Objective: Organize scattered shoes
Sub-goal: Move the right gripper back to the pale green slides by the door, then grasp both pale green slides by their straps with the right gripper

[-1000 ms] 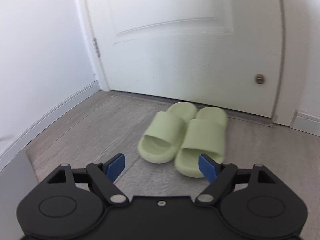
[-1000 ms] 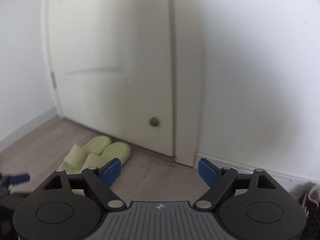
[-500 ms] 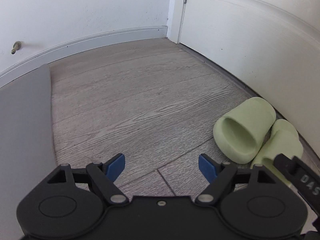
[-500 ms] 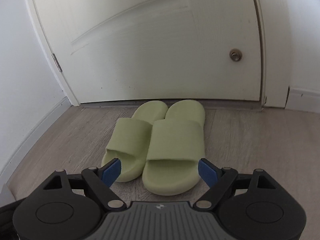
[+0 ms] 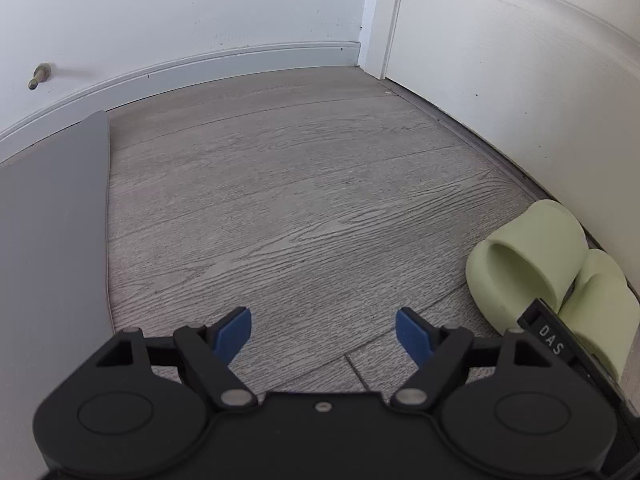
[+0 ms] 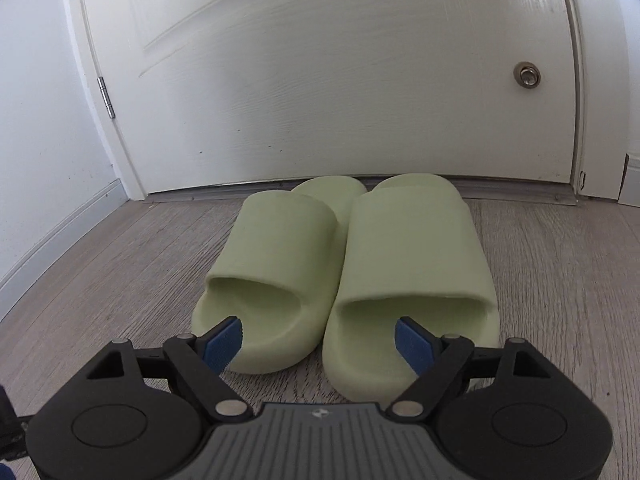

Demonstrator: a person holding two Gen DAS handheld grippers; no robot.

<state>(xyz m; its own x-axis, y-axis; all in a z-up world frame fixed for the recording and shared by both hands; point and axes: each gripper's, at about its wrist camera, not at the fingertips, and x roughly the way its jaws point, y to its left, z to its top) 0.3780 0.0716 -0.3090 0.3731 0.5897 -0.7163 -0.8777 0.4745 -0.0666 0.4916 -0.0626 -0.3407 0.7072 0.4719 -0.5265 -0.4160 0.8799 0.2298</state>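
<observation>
Right up close, the right tongs are hanging wide apart with nothing in them, blue pads sitting just at the heel ends of the two pale green slides. Whether the pads are actually touching the foam, I can't tell from this angle. The left slide and the right slide are lying side by side on the grey wood-look floor, pressed against each other, toes pointing at the white door and nearly reaching its threshold strip.

Over on the other side, the left tongs are also gaping wide and gripping nothing, hovering over bare floor. From that camera the same slides are showing at the right edge, right beside the door, with a bit of the other gripper's black body poking in front of them. A flat grey panel is lying along the left, and further back a little doorstop is sticking out of the white wall above the baseboard.
</observation>
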